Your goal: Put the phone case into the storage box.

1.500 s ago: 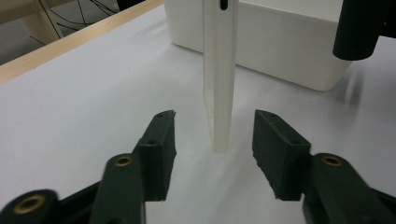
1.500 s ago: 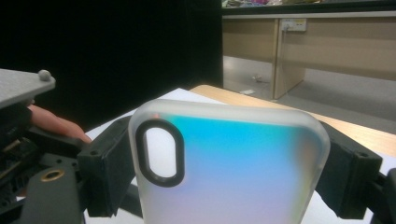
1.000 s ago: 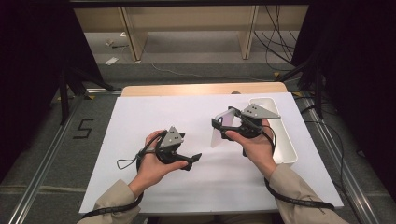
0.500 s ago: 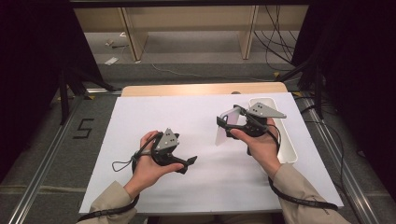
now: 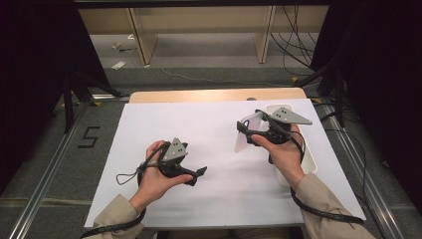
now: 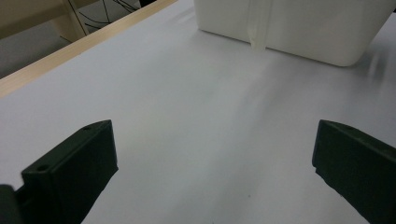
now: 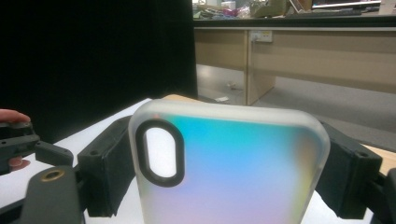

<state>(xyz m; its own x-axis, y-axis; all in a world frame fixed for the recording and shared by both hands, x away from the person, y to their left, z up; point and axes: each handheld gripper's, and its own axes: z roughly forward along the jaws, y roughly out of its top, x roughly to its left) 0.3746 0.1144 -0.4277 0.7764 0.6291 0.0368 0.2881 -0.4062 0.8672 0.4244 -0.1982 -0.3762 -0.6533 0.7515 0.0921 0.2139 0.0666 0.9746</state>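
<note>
White table (image 5: 219, 124) surface: right gripper (image 5: 247, 130) fingers clamp a translucent phone case (image 7: 229, 168) upright above it, beside a white bin (image 5: 309, 160). Left gripper (image 5: 198, 175) fingers wide apart, nothing between.

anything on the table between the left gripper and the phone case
Nothing: in the high view only bare white table lies between the open left gripper and the phone case held by the right gripper.

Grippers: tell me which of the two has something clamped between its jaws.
The right gripper: a translucent phone case with an iridescent sheen is clamped between its jaws. The left gripper stands open, jaws wide apart over the bare white table.
</note>
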